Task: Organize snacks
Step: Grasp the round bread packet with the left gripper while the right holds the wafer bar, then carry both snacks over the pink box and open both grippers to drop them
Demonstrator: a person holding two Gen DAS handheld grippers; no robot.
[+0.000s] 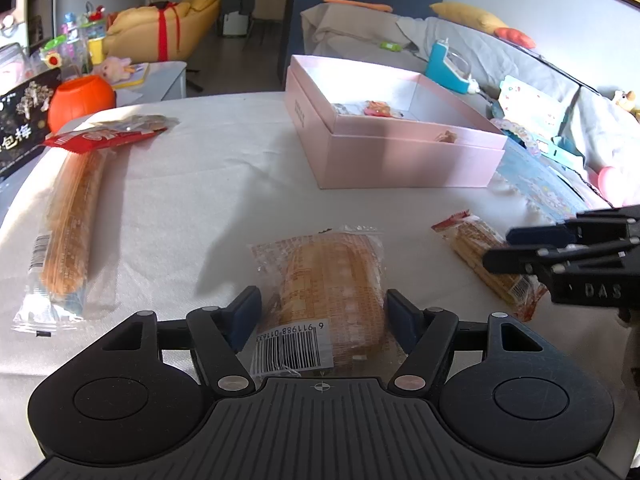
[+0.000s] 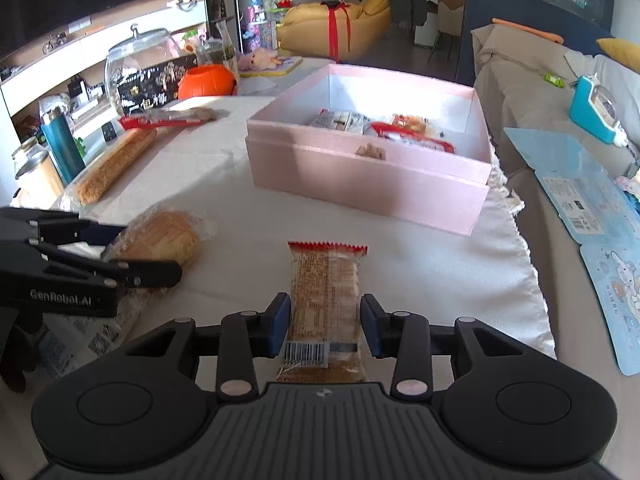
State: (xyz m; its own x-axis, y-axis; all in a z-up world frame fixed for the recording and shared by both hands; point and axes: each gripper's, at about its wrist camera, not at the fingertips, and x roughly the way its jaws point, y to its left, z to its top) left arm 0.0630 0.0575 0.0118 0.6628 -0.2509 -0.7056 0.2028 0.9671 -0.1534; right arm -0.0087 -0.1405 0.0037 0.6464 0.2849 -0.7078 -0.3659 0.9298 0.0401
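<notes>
— Snacks first: where are they?
— On the worktop (image 1: 192,184). My left hand-held gripper (image 1: 322,314) straddles the clear-wrapped bread (image 1: 328,292), jaws wide, pads just beside the wrapper, whether touching I cannot tell.
— And the right?
— My right hand-held gripper (image 2: 325,326) is open around the red-edged cracker pack (image 2: 325,300). The pink box (image 2: 360,184), snacks inside, sits far; the long biscuit pack (image 1: 72,232) lies far left
</notes>
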